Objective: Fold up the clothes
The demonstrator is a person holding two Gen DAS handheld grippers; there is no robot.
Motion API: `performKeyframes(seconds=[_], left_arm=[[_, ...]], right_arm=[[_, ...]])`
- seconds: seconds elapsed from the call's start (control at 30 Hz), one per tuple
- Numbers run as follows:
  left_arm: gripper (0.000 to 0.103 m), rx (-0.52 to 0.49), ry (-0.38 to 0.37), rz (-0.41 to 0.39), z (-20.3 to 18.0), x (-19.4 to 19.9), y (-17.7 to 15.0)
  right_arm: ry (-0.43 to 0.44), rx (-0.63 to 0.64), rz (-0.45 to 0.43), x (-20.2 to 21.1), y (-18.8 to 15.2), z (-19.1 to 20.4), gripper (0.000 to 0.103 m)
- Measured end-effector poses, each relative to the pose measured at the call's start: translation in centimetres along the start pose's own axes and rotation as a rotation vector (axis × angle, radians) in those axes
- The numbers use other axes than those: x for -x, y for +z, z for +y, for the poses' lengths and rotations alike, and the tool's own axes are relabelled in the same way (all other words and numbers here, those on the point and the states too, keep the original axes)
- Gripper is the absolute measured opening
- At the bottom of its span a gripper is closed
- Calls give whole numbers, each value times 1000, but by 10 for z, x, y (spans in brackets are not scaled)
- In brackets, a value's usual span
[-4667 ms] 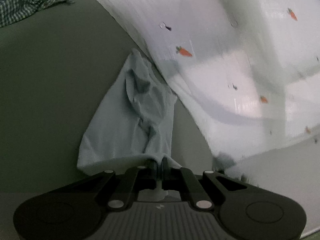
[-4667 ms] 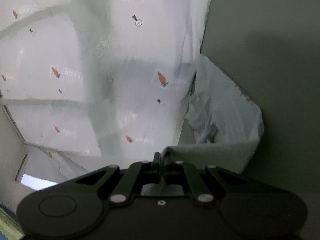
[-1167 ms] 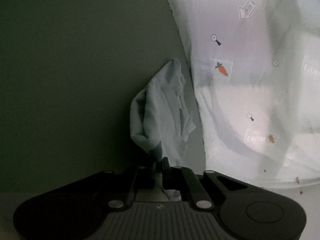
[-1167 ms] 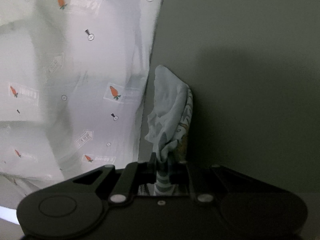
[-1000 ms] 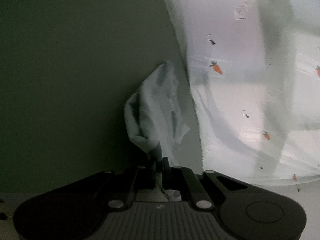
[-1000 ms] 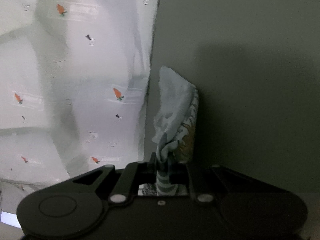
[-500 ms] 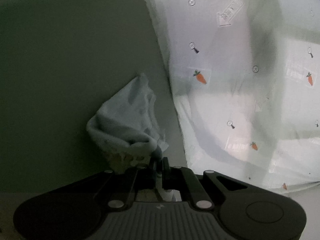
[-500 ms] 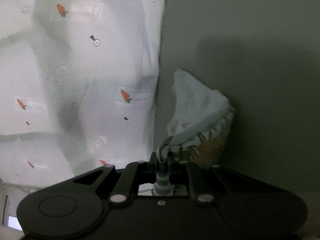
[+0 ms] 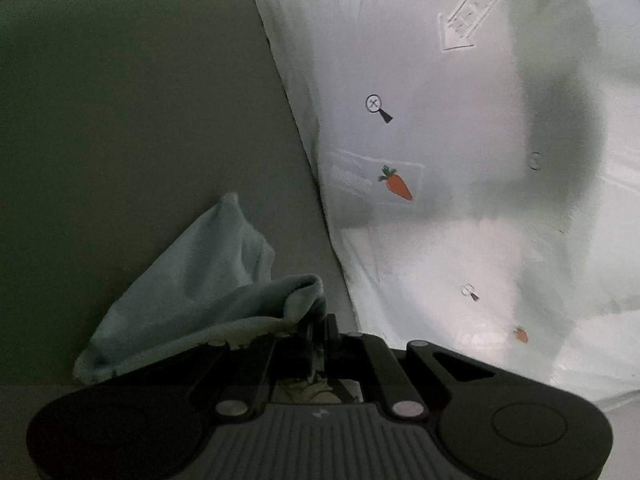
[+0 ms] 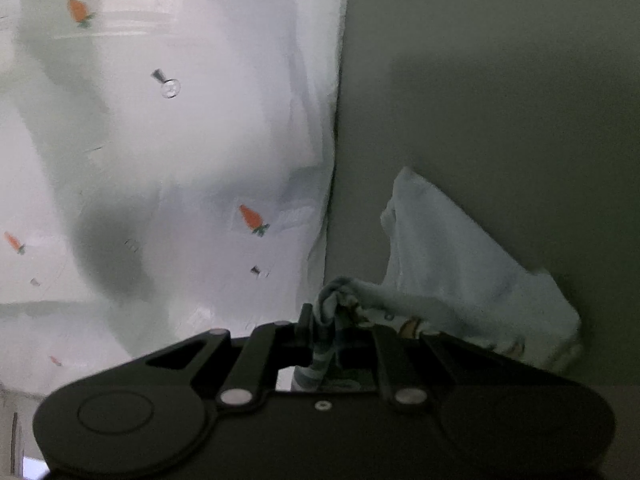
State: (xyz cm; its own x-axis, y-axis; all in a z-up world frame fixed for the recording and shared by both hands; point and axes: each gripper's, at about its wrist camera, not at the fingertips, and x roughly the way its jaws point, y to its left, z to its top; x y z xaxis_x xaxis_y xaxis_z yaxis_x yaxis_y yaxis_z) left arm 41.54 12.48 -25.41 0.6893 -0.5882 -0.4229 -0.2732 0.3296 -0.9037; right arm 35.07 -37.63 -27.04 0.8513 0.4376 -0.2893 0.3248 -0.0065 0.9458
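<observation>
A small pale blue garment (image 9: 208, 280) hangs between both grippers over a grey-green surface (image 9: 120, 120). My left gripper (image 9: 318, 328) is shut on one bunched edge of it; the cloth spreads down to the left of the jaws. In the right wrist view my right gripper (image 10: 324, 320) is shut on another edge of the same garment (image 10: 460, 276), which fans out to the right and shows a striped, printed inner side near the jaws. The garment's far tip rests against the grey-green surface (image 10: 500, 100). The cloth below both gripper bodies is hidden.
A white sheet printed with small carrots (image 9: 440, 140) covers the right half of the left wrist view and the left half of the right wrist view (image 10: 180, 160). Its edge runs beside the garment.
The garment went from a narrow hanging bunch to a wider, flatter spread, lower in both views. Both grippers have shifted sideways along the sheet's edge and stay shut on the cloth.
</observation>
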Motion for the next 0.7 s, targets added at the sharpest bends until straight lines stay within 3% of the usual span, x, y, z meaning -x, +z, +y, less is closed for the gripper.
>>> performKeyframes(seconds=[0.23,0.37,0.43,0.53,0.57,0.6,0.7], left_arm=[[4,-37,62,37,-4,-82,60],[4,-28,118,74,12,-122,80],[5,-4,161,95,24,-136,88],[5,41,158,95,35,-141,96],[7,46,144,89,35,-140,99],[16,36,118,75,32,-134,102],[37,-35,68,14,13,-113,112]], right_arm=[[-61,9,-15,-74,50,0,10],[-138,-7,-19,-106,74,-14,10],[-176,-27,-10,-118,82,-24,11],[-174,-79,-1,-124,88,-35,17],[-165,-86,-1,-122,88,-35,23],[-154,-87,-3,-120,88,-34,33],[-156,14,-29,-108,88,-17,50]])
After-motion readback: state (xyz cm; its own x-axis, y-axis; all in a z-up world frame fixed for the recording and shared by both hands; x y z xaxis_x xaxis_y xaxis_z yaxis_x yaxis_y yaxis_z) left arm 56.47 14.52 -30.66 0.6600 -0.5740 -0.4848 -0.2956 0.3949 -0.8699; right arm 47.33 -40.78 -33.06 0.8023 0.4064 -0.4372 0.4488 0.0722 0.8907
